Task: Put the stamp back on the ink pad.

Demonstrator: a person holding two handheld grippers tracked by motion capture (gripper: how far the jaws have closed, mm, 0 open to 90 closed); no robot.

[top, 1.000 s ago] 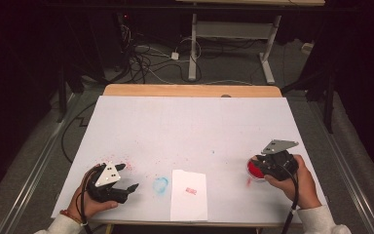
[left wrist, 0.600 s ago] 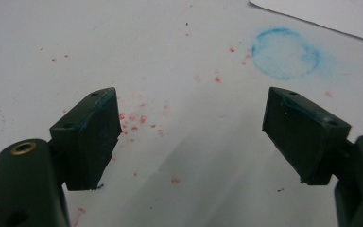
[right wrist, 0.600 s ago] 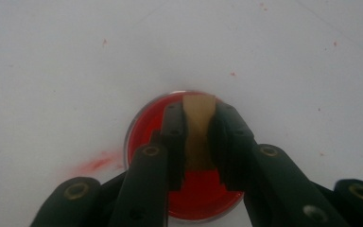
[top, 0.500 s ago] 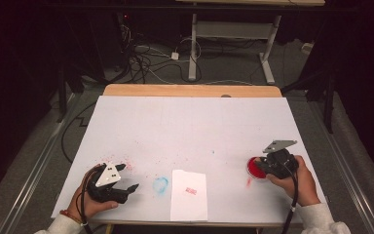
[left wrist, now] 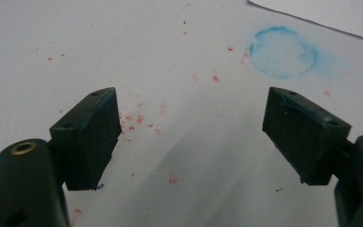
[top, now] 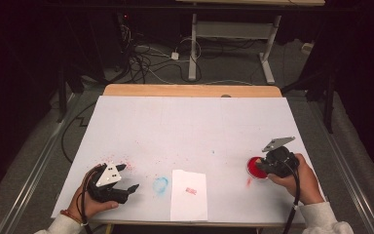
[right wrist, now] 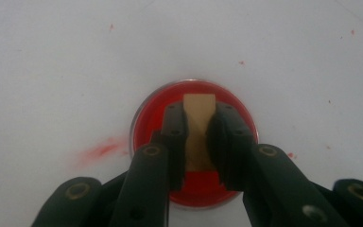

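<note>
The right gripper [right wrist: 199,142] is clamped narrow on a small tan wooden stamp block [right wrist: 199,127], holding it over the round red ink pad [top: 256,167], whose dish lies near the table's [top: 190,122] right front edge, well to the right of the white paper sheet [top: 189,195]. The left gripper [left wrist: 189,137] rests low over the table to the left of that sheet with its jaws spread wide and nothing between them, just left of a faint blue ring stain [top: 160,185] and among scattered red ink specks [left wrist: 137,118].

Only a paper sheet [top: 189,194] lies between the hands; tabletop [top: 190,126] beyond open.
</note>
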